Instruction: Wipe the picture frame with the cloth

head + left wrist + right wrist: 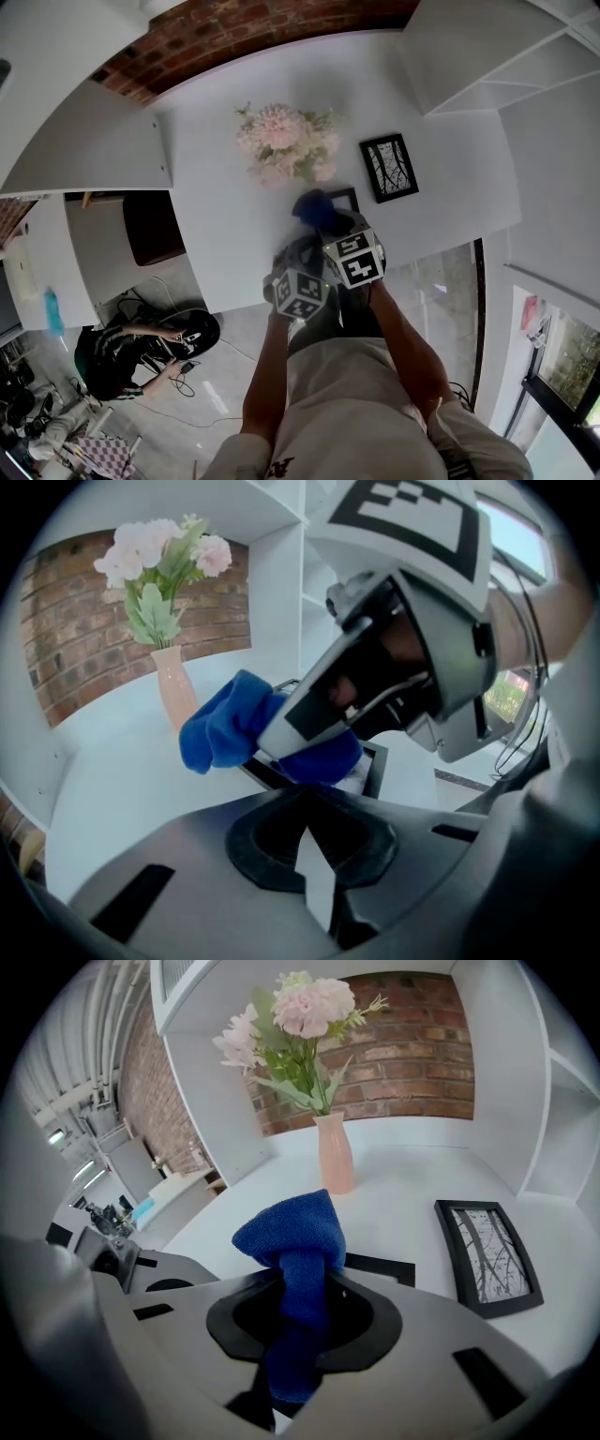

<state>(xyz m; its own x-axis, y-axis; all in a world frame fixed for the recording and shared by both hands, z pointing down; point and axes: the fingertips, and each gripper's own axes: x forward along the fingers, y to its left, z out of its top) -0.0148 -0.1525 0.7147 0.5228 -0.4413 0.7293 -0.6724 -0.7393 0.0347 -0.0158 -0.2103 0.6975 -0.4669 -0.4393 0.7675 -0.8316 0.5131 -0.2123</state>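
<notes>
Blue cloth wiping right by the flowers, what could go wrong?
The pink vase stands close beyond the blue cloth, so a wide swipe might tip it. The picture frame under the cloth lies on a smooth white table, so a hard push might slide it.
</notes>
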